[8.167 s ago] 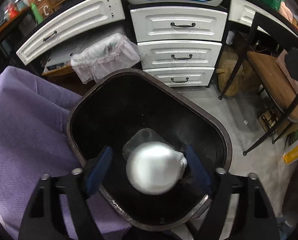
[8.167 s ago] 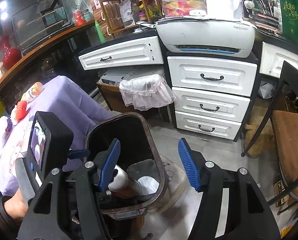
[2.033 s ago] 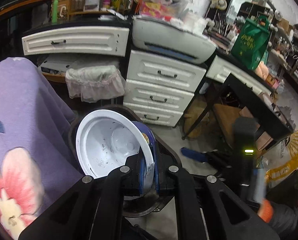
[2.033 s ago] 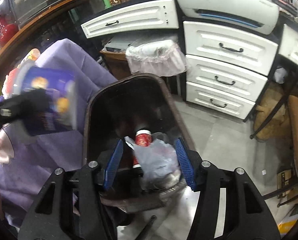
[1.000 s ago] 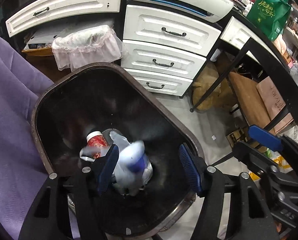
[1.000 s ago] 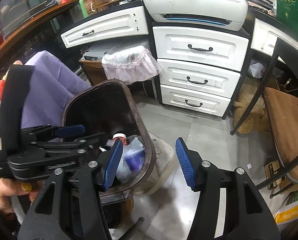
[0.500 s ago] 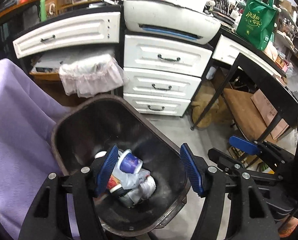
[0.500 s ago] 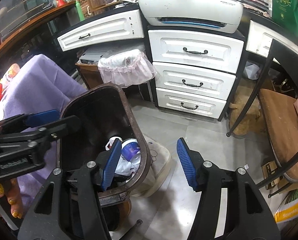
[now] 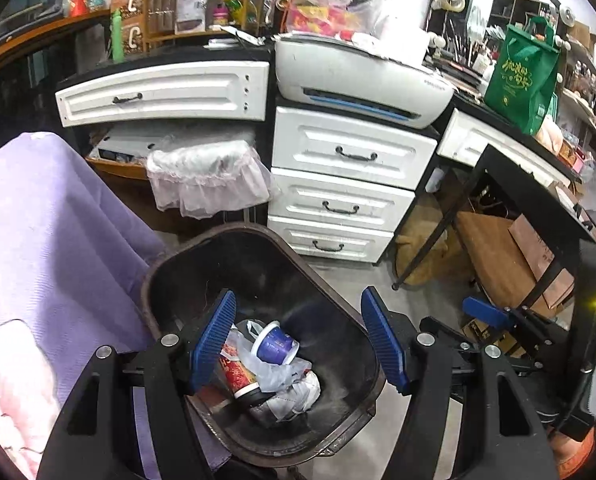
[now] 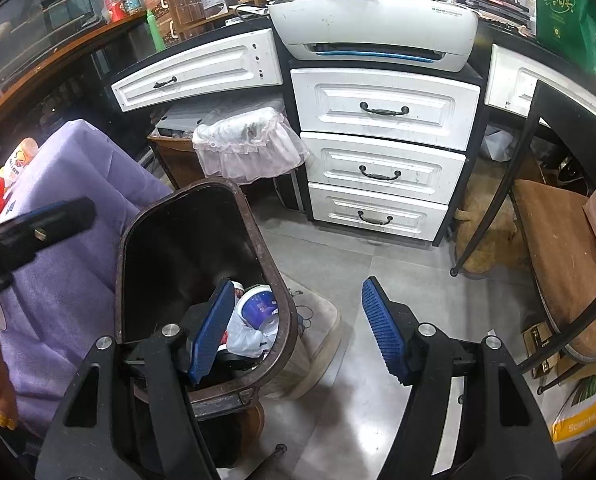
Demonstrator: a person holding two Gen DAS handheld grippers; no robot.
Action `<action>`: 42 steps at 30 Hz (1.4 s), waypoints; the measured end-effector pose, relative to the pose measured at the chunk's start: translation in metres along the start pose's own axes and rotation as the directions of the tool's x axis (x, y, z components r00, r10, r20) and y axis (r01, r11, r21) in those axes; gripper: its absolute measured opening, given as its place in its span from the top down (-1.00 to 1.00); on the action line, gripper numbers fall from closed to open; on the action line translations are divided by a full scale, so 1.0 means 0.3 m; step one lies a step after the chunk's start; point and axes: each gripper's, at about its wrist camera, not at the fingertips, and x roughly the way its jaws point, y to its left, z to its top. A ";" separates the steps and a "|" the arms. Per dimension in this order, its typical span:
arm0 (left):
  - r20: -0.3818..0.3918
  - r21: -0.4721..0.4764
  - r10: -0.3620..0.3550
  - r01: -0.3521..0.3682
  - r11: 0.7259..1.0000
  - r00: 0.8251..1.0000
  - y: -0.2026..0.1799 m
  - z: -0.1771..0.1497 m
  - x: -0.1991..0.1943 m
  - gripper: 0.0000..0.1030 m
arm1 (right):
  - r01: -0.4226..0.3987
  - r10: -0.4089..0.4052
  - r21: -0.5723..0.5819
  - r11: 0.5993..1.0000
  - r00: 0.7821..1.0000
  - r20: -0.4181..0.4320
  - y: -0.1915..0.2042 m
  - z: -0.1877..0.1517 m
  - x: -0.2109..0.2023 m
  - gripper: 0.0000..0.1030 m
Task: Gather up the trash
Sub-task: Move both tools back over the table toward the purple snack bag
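Observation:
A dark brown trash bin (image 9: pixel 166 280) stands on the floor beside the purple-covered table. In it lie a blue-and-white cup (image 9: pixel 274 346), a red can (image 9: pixel 236 374) and a crumpled plastic bag (image 9: pixel 282 376). My left gripper (image 9: pixel 299 340) is open and empty above the bin's mouth. My right gripper (image 10: pixel 298 330) is open and empty, over the bin's right rim (image 10: pixel 286 312) and the floor; the cup (image 10: pixel 258 306) and the bag (image 10: pixel 244 336) show there too. The right gripper also shows at the right of the left wrist view (image 9: pixel 485 316).
A purple tablecloth (image 9: pixel 46 240) hangs at the left. White drawers (image 9: pixel 345 188) with a printer (image 9: pixel 357 76) on top stand behind the bin. A small bin lined with a white bag (image 9: pixel 206 176) stands beside them. A black-framed chair (image 10: pixel 557 232) stands at the right.
The left gripper dropped the blue-and-white cup into the bin and opened. It has since risen and pulled back from the bin. The right gripper stayed open and shifted slightly.

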 end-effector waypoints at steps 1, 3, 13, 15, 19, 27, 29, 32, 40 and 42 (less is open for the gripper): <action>0.009 -0.001 0.005 -0.005 1.000 1.000 0.000 0.004 -0.013 -0.26 | -0.001 0.001 0.000 1.000 1.000 0.002 0.002 -0.002 -0.003 -0.29; 0.023 0.001 0.014 -0.014 1.000 1.000 -0.001 0.011 -0.035 -0.28 | -0.001 0.001 -0.002 1.000 1.000 0.006 0.002 0.000 -0.006 -0.29; 0.088 -0.015 0.024 -0.023 1.000 0.996 0.016 0.031 -0.156 -0.38 | -0.012 0.012 -0.007 1.000 1.000 0.020 0.018 0.015 -0.028 -0.32; 0.100 -0.014 0.031 -0.030 0.999 0.995 0.022 0.034 -0.179 -0.40 | -0.017 0.018 -0.011 1.000 0.999 0.029 0.029 0.022 -0.041 -0.33; 0.113 -0.008 0.044 -0.043 0.999 0.993 0.033 0.037 -0.218 -0.42 | -0.038 0.039 -0.023 0.999 0.998 0.045 0.056 0.040 -0.067 -0.33; 0.147 0.000 0.098 -0.099 0.995 0.984 0.086 0.027 -0.305 -0.47 | -0.092 0.098 -0.086 0.992 0.993 0.070 0.160 0.070 -0.120 -0.34; 0.149 -0.008 0.106 -0.106 0.994 0.983 0.106 0.024 -0.325 -0.48 | -0.106 0.115 -0.106 0.989 0.990 0.077 0.191 0.074 -0.137 -0.34; 0.155 -0.013 0.122 -0.121 0.993 0.980 0.128 0.022 -0.352 -0.49 | -0.123 0.135 -0.132 0.984 0.987 0.088 0.234 0.081 -0.159 -0.34; 0.170 -0.027 0.174 -0.172 0.985 0.970 0.203 -0.003 -0.434 -0.54 | -0.176 0.201 -0.200 0.964 0.974 0.109 0.354 0.111 -0.216 -0.34; 0.173 -0.032 0.187 -0.184 0.982 0.967 0.221 -0.010 -0.454 -0.55 | -0.192 0.220 -0.216 0.957 0.969 0.110 0.382 0.117 -0.226 -0.34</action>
